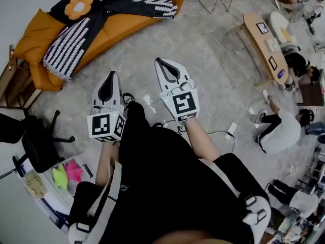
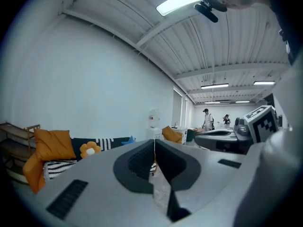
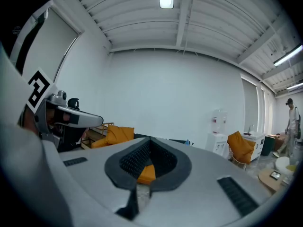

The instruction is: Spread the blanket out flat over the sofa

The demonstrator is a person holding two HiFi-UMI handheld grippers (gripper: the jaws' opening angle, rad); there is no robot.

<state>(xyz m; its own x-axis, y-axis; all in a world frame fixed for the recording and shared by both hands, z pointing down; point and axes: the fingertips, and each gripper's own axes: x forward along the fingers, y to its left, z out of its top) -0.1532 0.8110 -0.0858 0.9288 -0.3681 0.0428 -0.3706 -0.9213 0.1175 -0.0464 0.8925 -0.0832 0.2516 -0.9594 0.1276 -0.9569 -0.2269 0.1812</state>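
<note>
- While the person is standing well back from the furniture, the head view is showing the black knitted blanket with white striped ends and an orange flower patch point(image 1: 96, 14) lying bunched and twisted on the long orange fabric sofa point(image 1: 35, 39).
  - The sofa is running from lower left to upper right, and the blanket is lying roughly along that same axis.
  - One striped end is hanging over the front edge at the left.
  - The left gripper point(image 1: 112, 74) and the right gripper point(image 1: 160, 61) are both hovering over the grey floor, pointing toward the sofa.
  - Both are well apart from the blanket, which is lying ahead of the jaw tips and off to the left.
  - The left gripper is sitting nearer the hanging striped end, so a first reach is probably falling to that side.
- The left gripper view is showing the left gripper point(image 2: 154, 140) with its jaws clenched tip to tip and nothing between them.
  - The blanket point(image 2: 102, 143) is appearing in the distance to the left of the tips, draped on the sofa point(image 2: 53, 144).
- The right gripper view is showing the right gripper point(image 3: 150, 138) likewise pressed together and gripping nothing.
  - The sofa point(image 3: 118, 135) is showing beyond and left of the tips.
  - The blanket is not showing clearly enough here to place it.
</note>
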